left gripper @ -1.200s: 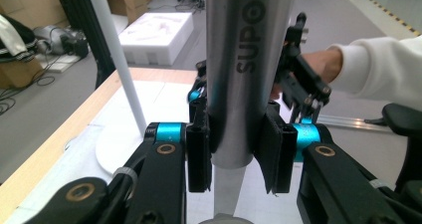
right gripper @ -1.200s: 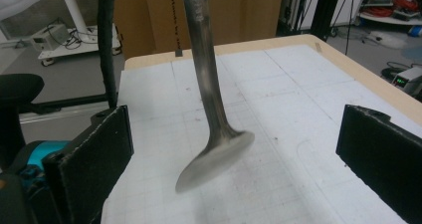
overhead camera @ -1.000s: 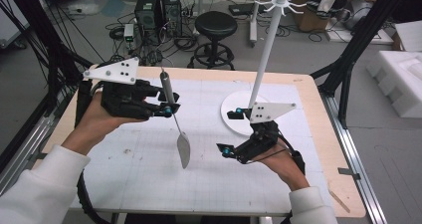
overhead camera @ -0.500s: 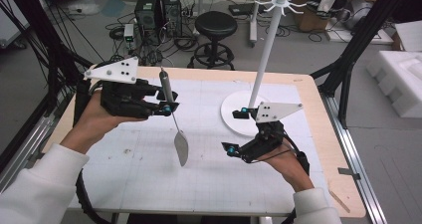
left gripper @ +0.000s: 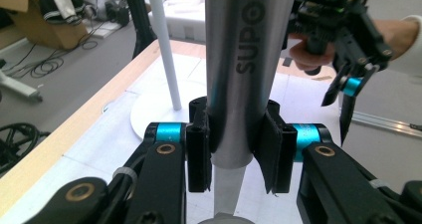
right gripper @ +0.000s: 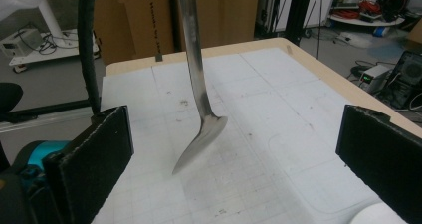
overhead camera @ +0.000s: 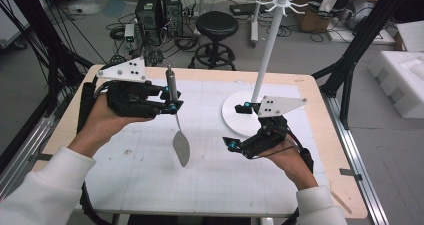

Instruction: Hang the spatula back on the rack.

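A steel spatula [overhead camera: 181,147] hangs upright with its blade just above the white gridded mat [overhead camera: 150,185]. My left gripper [overhead camera: 171,102] is shut on its round handle [left gripper: 239,59], and both pads [left gripper: 199,149] press against the tube. My right gripper [overhead camera: 236,126] is held to the right of the blade, in front of the stand's round base [overhead camera: 235,120]. It is open, its pads [right gripper: 97,154] stand wide apart, and the spatula [right gripper: 201,104] shows farther off between them. A white hook stand [overhead camera: 265,60] rises at the back right of the table.
The stand's pole [left gripper: 164,50] and base [left gripper: 154,117] lie beyond the held handle. Behind the table are a black stool [overhead camera: 216,25], a computer [overhead camera: 155,10] and floor cables. White foam blocks [overhead camera: 400,80] sit off to the right. Black frame posts [overhead camera: 355,60] flank the table.
The right gripper has edged slightly to the right and away from me. The left gripper and the spatula have kept still.
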Motion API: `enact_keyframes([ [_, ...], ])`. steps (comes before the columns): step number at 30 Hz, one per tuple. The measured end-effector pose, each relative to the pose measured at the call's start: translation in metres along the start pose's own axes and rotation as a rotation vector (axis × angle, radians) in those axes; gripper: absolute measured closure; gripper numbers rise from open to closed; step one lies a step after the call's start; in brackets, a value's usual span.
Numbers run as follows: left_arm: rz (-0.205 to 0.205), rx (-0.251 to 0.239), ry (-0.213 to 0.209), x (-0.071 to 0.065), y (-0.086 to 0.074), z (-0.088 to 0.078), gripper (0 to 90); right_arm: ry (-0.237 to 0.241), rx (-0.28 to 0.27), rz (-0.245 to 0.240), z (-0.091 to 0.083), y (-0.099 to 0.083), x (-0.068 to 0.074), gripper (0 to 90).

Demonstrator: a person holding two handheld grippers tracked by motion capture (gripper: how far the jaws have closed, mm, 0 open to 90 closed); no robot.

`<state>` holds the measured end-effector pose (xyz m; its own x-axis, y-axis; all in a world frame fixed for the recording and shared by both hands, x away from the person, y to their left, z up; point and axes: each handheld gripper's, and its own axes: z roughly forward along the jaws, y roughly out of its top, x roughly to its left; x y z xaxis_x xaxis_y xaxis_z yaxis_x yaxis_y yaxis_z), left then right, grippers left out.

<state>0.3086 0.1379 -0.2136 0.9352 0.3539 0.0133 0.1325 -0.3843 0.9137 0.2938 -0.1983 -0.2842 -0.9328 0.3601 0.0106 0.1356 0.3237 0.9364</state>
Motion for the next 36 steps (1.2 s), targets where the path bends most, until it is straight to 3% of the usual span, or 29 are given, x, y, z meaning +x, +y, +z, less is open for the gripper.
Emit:
enact_keyframes([
  [5,-0.023,0.015,0.042,-0.001,0.002,0.003,68.8,-0.011,-0.008,-0.003,-0.004,0.014,0.001,0.4],
  [10,-0.049,0.012,0.056,-0.001,0.005,0.005,68.8,-0.02,-0.006,-0.019,-0.005,0.027,0.003,0.4],
  [17,-0.063,0.015,0.039,0.0,0.007,0.01,68.9,-0.021,-0.028,-0.012,-0.005,0.045,0.003,0.5],
  [25,-0.056,0.045,0.031,-0.001,0.007,0.018,68.9,-0.02,0.03,-0.042,-0.008,0.068,0.004,0.8],
  [36,-0.043,0.061,0.001,-0.005,0.009,0.025,68.9,0.006,0.08,-0.06,-0.004,0.081,0.0,5.1],
])
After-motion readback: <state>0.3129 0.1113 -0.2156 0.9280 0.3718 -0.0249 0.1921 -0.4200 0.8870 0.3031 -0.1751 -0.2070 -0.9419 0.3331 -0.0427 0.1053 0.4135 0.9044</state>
